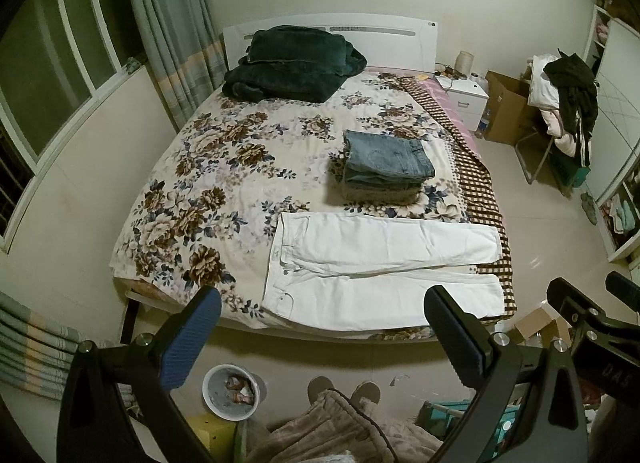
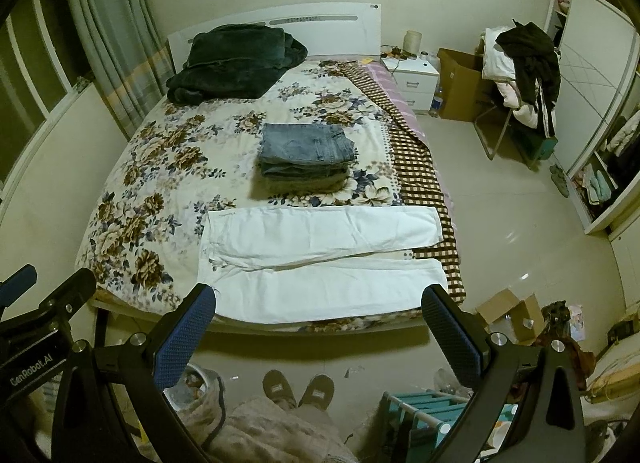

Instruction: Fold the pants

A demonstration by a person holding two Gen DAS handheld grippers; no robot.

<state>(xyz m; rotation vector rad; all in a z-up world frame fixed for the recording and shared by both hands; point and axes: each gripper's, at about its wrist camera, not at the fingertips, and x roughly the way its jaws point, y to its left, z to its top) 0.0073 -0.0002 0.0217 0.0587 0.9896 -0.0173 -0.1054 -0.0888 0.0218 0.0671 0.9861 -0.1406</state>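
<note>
My right claw (image 2: 318,333) hung wide open above the floor, short of the bed's (image 2: 132,167) near edge. White pants (image 2: 320,259) lay flat along that edge, legs toward the right. Folded jeans (image 2: 306,155) were stacked mid-bed behind them.

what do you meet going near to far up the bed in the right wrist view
white pants spread flat at the near edge → stack of folded jeans → dark green blanket → white headboard
</note>
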